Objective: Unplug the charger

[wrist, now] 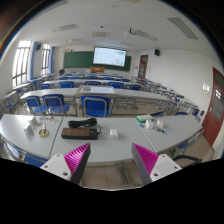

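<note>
My gripper (112,165) is open and empty; its two magenta pads (78,157) stand wide apart above the floor. Beyond the fingers a long white table (30,132) runs across the room. On it, beyond the left finger, lies a dark flat block (80,132) with a black cable bunched behind it (84,123). It may be the charger or a power strip; I cannot tell which. The gripper is well short of the table and touches nothing.
Small items stand on the table at the left (43,129) and at the right (150,124). Behind are rows of desks with blue chairs (96,107), a blackboard, a projector screen (110,57), windows at the left and a door (216,100) at the right.
</note>
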Action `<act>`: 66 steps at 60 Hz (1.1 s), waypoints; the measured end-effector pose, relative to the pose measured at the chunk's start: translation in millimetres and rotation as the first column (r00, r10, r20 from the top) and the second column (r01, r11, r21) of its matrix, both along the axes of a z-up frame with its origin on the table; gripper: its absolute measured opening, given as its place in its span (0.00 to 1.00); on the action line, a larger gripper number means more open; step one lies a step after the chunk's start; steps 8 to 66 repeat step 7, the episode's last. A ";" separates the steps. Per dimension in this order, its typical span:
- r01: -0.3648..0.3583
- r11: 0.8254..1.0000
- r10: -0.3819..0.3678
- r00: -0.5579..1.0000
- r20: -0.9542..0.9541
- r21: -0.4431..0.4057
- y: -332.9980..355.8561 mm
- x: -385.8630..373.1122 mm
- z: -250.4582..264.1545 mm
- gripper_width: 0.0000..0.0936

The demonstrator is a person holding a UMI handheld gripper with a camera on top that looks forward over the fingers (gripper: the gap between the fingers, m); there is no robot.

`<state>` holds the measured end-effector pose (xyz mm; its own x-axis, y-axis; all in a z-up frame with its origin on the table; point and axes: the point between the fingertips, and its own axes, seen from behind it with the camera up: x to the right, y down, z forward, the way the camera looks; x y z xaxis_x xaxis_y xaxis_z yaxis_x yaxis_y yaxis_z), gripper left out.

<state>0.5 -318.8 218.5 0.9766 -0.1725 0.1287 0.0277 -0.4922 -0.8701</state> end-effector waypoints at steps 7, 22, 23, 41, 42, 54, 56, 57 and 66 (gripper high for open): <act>0.010 1.000 -0.010 1.000 -0.004 0.001 -8.1 -4.3 1.0 0.91; 0.010 1.000 -0.010 1.000 -0.004 0.001 -8.1 -4.3 1.0 0.91; 0.010 1.000 -0.010 1.000 -0.004 0.001 -8.1 -4.3 1.0 0.91; 0.010 1.000 -0.010 1.000 -0.004 0.001 -8.1 -4.3 1.0 0.91; 0.010 1.000 -0.010 1.000 -0.004 0.001 -8.1 -4.3 1.0 0.91; 0.010 1.000 -0.010 1.000 -0.004 0.001 -8.1 -4.3 1.0 0.91; 0.010 1.000 -0.010 1.000 -0.004 0.001 -8.1 -4.3 1.0 0.91; 0.010 1.000 -0.010 1.000 -0.004 0.001 -8.1 -4.3 1.0 0.91; 0.010 1.000 -0.010 1.000 -0.004 0.001 -8.1 -4.3 1.0 0.91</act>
